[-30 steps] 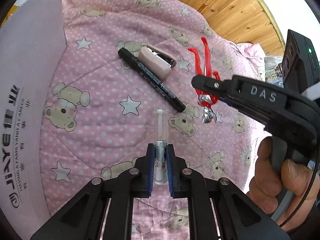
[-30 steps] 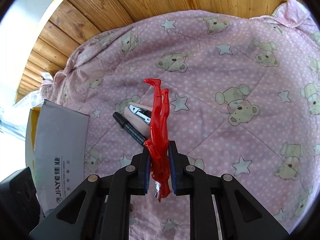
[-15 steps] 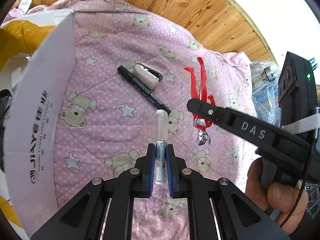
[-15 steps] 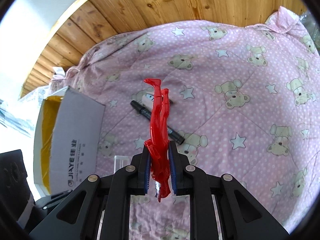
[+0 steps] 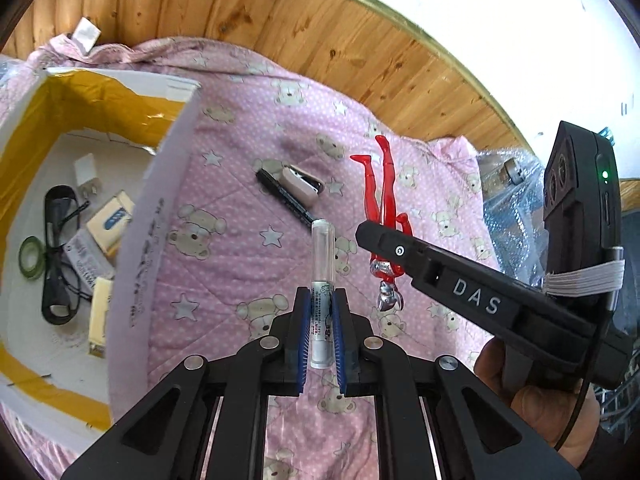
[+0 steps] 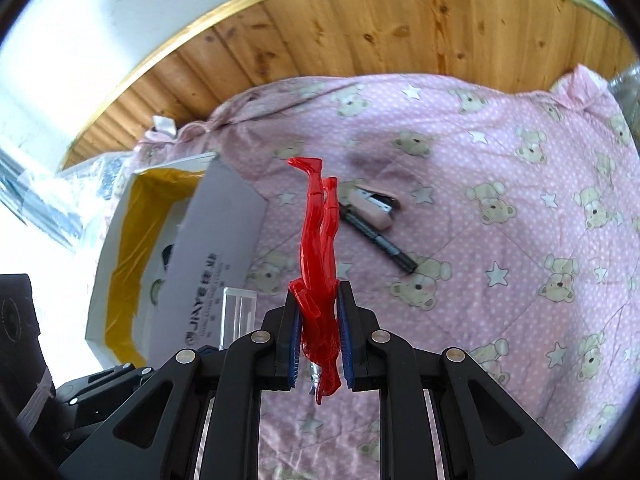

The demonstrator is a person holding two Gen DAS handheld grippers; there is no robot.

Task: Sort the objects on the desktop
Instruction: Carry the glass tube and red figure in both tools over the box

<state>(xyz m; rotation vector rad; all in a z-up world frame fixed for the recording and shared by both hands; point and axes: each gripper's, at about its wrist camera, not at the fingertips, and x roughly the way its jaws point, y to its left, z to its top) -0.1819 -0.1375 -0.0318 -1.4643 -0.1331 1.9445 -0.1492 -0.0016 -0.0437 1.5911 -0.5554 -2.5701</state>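
My left gripper (image 5: 321,322) is shut on a clear-capped glue tube (image 5: 322,276), held above the pink bear-print blanket (image 5: 224,264). My right gripper (image 6: 319,318) is shut on a red toy figure (image 6: 319,240), legs pointing away; the figure (image 5: 384,208) and right gripper (image 5: 374,236) also show in the left wrist view. A black marker (image 5: 286,202) and a pink stapler (image 5: 302,184) lie together on the blanket ahead; the right wrist view shows the marker (image 6: 378,242) and stapler (image 6: 372,204) too. The open cardboard box (image 5: 152,208) stands to the left.
The box (image 6: 200,248) holds a black cable (image 5: 56,248), a white charger (image 5: 86,174), a green tape roll (image 5: 30,252) and small packets. A wooden wall (image 5: 320,28) lies beyond the blanket. Bubble wrap (image 5: 508,208) sits at right. A person's hand (image 5: 540,400) grips the right tool.
Both grippers have risen and pulled back with their objects. The box interior has come into the left wrist view, and more of the wooden wall shows.
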